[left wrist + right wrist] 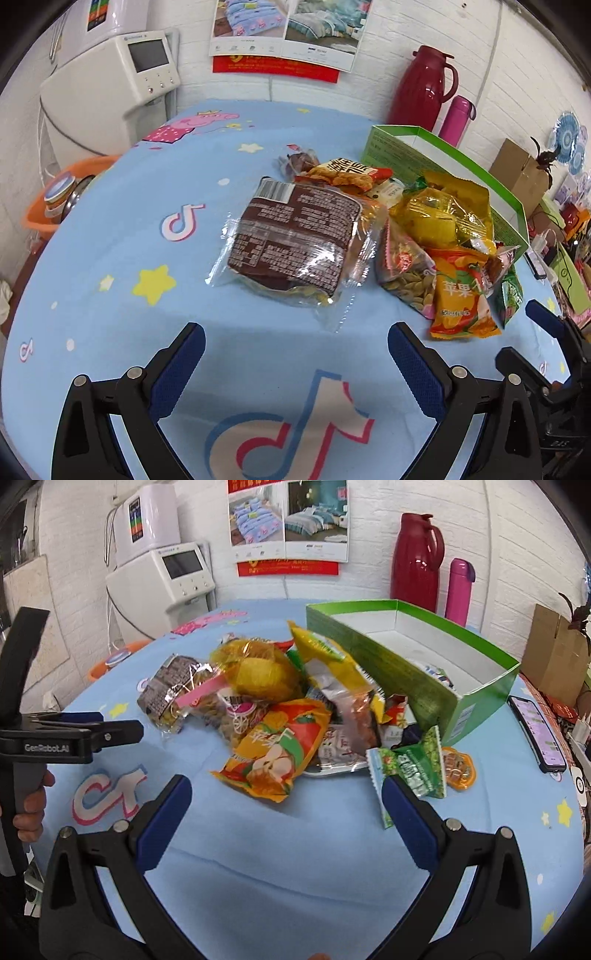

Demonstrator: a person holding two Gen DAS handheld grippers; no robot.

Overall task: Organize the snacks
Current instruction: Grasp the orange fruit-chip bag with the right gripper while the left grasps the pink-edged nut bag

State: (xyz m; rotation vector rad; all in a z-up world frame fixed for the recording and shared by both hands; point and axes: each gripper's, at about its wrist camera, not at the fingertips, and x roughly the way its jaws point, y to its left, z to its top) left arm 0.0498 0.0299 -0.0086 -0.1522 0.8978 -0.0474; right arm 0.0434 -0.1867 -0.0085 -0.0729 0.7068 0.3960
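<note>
Left gripper [295, 350] hovering, jaws wide and empty, brown clear-wrapped cake packet [295, 240] lying just ahead between them on blue cartoon-print table [110, 258]. Right gripper [286, 805] likewise wide, orange fruit-chip bag [280, 749] ahead. Open green cardboard box [388, 664] waiting beyond pile. Best advancing low, straddling packet's middle, avoiding slippery wrapper edges.

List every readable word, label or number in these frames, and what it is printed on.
"GenRobot.AI": side of the left claw.
"苹果": orange snack packet.
Large characters on the red-orange packet: too distorted to read.
Brown cake wrapper, wall posters, green box: print too small or blurred.
</note>
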